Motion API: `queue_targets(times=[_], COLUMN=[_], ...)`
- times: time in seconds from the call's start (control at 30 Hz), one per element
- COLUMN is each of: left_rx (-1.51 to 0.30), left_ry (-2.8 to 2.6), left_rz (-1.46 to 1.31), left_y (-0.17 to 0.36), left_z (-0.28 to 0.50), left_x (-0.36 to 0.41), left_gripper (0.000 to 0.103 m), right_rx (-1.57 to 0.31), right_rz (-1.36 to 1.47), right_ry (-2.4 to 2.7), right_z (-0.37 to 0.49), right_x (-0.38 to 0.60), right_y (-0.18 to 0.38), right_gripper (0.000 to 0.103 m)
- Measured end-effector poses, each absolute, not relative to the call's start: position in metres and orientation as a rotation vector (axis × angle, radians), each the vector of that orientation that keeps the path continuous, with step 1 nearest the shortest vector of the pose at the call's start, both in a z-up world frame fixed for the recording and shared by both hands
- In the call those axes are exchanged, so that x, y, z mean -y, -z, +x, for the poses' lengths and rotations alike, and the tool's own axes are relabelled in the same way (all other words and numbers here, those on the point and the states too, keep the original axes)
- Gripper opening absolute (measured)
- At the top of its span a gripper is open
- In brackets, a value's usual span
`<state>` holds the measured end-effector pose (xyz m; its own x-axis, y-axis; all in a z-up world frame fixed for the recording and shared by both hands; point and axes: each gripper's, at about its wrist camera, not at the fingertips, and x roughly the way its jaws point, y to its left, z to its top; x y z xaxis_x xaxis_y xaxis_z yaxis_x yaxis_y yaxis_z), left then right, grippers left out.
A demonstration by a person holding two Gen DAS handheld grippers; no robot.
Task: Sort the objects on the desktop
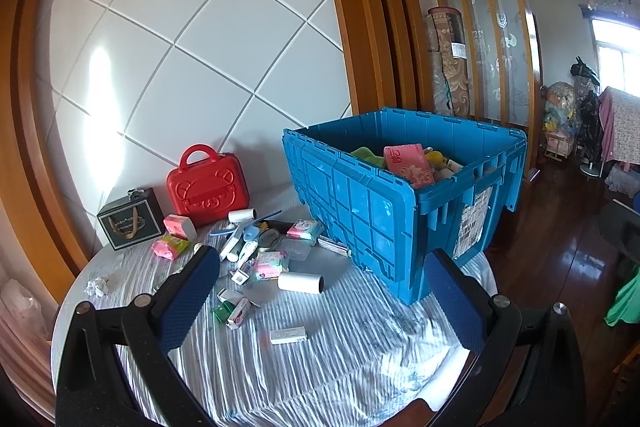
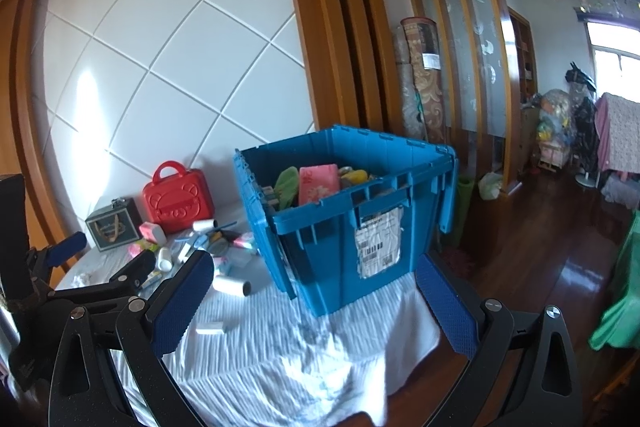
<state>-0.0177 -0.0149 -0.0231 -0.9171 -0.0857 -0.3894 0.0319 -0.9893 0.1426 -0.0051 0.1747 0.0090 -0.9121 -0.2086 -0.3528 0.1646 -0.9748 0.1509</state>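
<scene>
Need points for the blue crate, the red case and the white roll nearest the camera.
blue crate (image 1: 360, 211), left wrist view, on its long side wall.
red case (image 1: 206, 189), left wrist view, on its embossed front.
white roll (image 1: 300, 283), left wrist view, on its paper body.

Both the left gripper (image 1: 322, 291) and right gripper (image 2: 314, 297) have black linkage arms, silver pivot screws and blue textured pads (image 2: 182, 301).

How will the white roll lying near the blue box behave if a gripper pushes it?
The white roll lies on its side, so it would probably roll. It looks hollow at one end, so likely light. The wrinkled cloth may slow it.
</scene>
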Motion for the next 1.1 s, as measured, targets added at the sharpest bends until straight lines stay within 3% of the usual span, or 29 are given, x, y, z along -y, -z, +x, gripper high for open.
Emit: queue_targets(times=[0.27, 0.47, 0.73, 1.1], left_rx=[0.191, 0.179, 0.193, 0.309], left_ry=[3.003, 2.941, 2.833, 2.748], left_rz=[0.666, 0.672, 0.791, 0.874], left_y=[0.053, 0.085, 0.133, 0.146], left_z=[-0.025, -0.046, -0.117, -0.225], left_x=[0.042, 0.106, 0.229, 0.352], left_gripper=[0.103, 0.103, 0.103, 0.103], right_rx=[0.134, 0.064, 0.005, -0.253], right_rz=[0.652, 0.658, 0.788, 0.998], right_ry=[2.794, 2.737, 2.611, 2.399], right_z=[-0.025, -0.05, -0.138, -0.252], right_x=[-0.14, -0.086, 0.013, 0.14], right_y=[0.014, 0.03, 0.071, 0.161], right_gripper=[0.102, 0.102, 0.102, 0.102])
